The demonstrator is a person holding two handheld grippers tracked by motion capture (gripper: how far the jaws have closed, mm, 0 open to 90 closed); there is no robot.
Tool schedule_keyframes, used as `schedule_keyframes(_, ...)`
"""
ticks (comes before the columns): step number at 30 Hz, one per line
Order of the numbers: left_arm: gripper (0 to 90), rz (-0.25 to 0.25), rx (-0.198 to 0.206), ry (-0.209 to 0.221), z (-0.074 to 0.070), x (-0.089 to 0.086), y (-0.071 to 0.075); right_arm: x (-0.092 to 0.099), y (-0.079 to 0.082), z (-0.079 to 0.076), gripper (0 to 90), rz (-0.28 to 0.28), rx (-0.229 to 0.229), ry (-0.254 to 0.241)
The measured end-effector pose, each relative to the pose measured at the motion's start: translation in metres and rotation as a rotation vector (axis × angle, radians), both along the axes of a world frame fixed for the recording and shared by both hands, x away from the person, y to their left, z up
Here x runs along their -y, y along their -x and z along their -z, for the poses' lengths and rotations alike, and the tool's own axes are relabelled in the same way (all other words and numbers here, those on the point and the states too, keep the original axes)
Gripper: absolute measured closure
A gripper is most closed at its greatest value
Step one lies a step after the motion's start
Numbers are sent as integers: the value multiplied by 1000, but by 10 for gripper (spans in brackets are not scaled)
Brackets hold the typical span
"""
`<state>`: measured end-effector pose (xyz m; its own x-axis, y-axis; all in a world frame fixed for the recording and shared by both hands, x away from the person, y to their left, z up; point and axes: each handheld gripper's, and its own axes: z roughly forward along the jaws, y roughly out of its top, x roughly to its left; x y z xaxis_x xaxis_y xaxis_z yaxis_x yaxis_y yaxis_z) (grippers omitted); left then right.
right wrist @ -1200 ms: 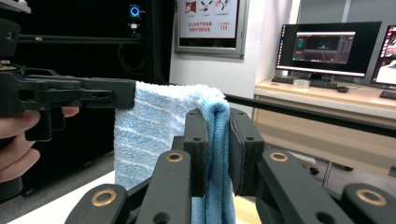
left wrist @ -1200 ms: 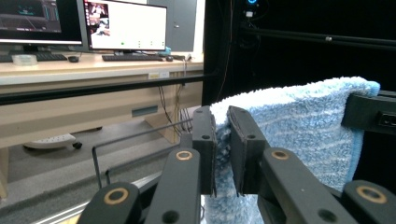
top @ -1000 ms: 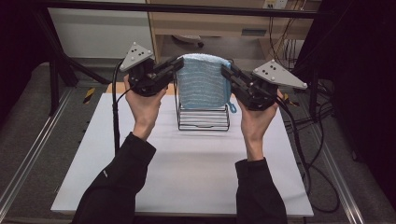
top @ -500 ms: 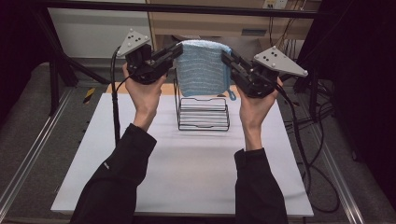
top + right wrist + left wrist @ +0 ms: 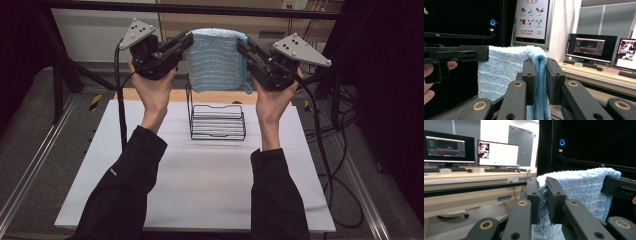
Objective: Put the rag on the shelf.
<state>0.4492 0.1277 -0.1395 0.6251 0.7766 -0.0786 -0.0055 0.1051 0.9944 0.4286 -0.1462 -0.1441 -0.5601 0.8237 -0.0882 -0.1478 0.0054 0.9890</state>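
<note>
Black tongs (image 5: 188, 42) with brass-ringed screws, grey three-cornered plates (image 5: 138, 32), black cables (image 5: 120, 100), dark sleeves (image 5: 125, 190).

Computer monitors (image 5: 471, 151) on long desk (image 5: 474, 176), upper left of left gripper view; keyboard (image 5: 500, 170) below right-hand screen. Grey door (image 5: 522, 146) behind, upper centre. Small camera with blue ring light (image 5: 562, 143) on dark frame, upper right. Right gripper view: instruction poster (image 5: 532, 18) at top centre. White table top (image 5: 200, 170) across lower half of high view.
</note>
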Motion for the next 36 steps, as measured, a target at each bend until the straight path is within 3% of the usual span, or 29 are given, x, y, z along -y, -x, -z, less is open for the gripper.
schedule_keyframes(18, 811, -45, 36, 5, -6, 2, -21, -4, -25, -13, 796, 15, 45, 36)
schedule_keyframes(36, 809, -64, -30, -55, 19, 3, -59, -7, -60, 14, 794, 32, -48, 49)
